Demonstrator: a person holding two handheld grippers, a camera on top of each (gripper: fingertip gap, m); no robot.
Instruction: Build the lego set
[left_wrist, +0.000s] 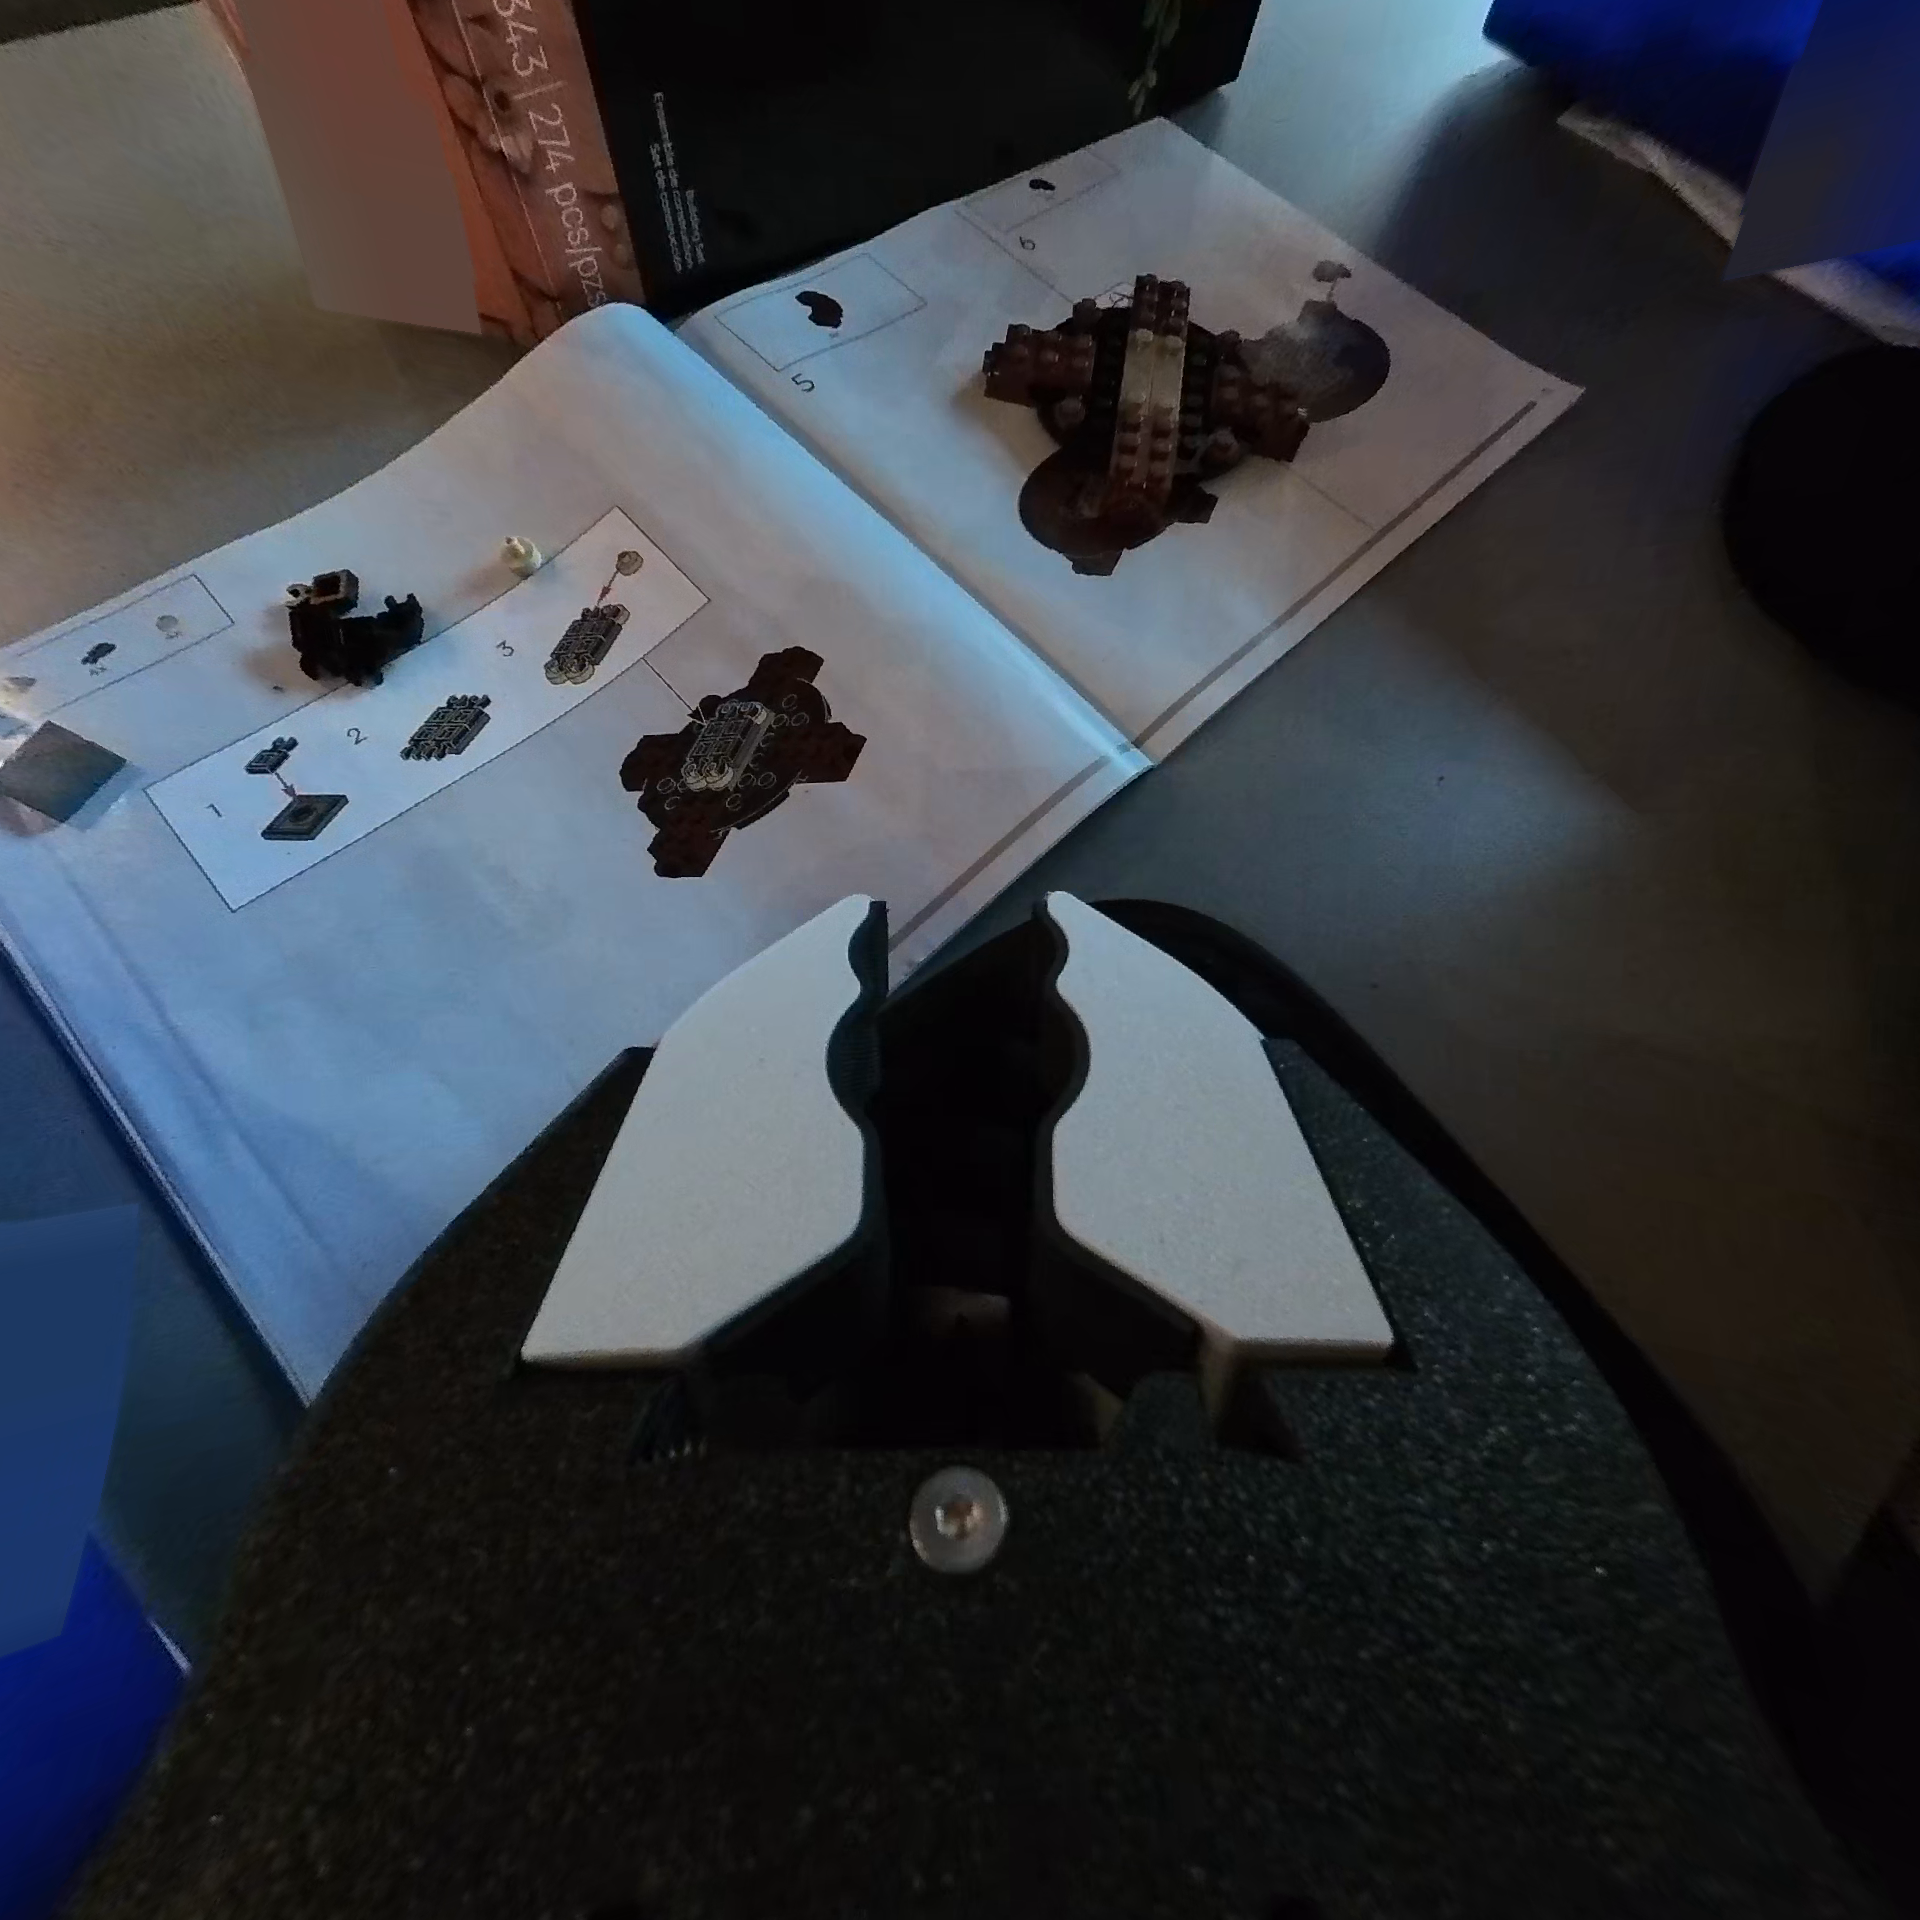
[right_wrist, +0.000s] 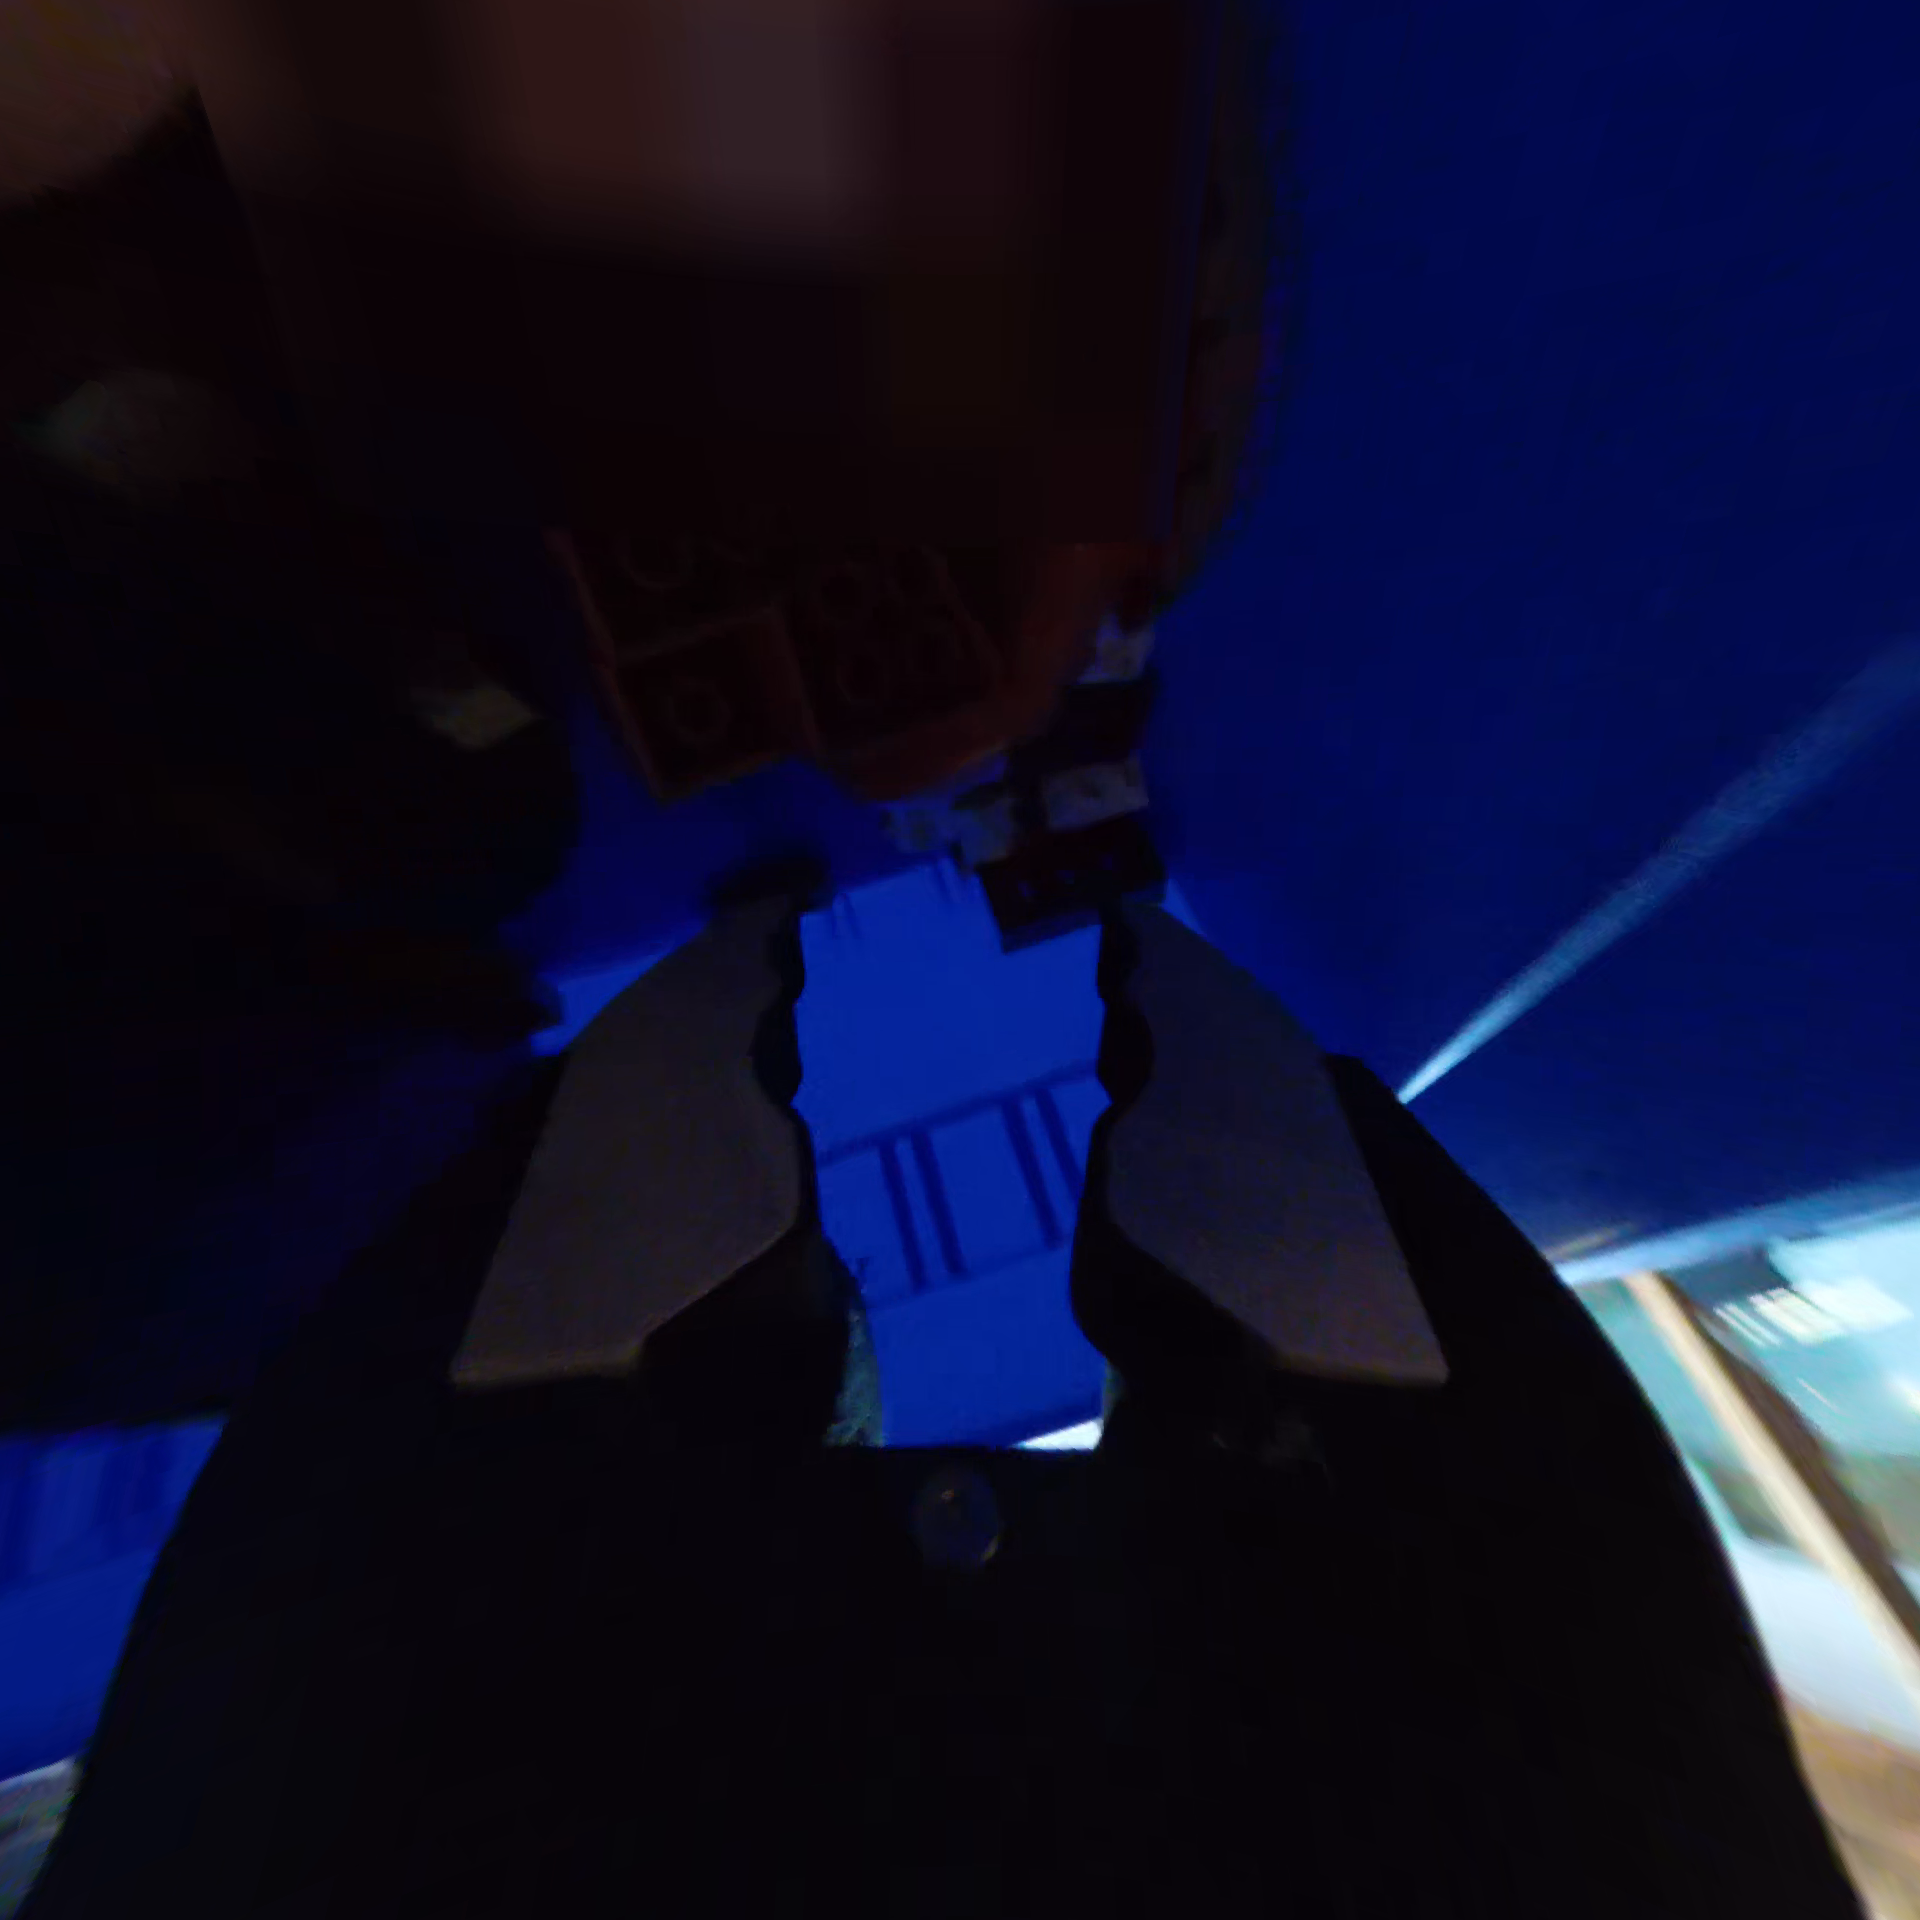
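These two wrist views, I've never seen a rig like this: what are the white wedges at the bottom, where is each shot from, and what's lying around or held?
Each picture comes from a camera on a hand-held gripper, looking forward along its two fingers; the white wedges are those fingers. A person carries one in each hand.

The left hand-held gripper hangs open and empty over the edge of an open instruction booklet on a grey table. On the booklet sit a brown brick model, a small black brick cluster and a tiny white piece. Boxes stand behind.

The right hand-held gripper is open, inside a blue bin, with blurred dark bricks just beyond its fingertips.
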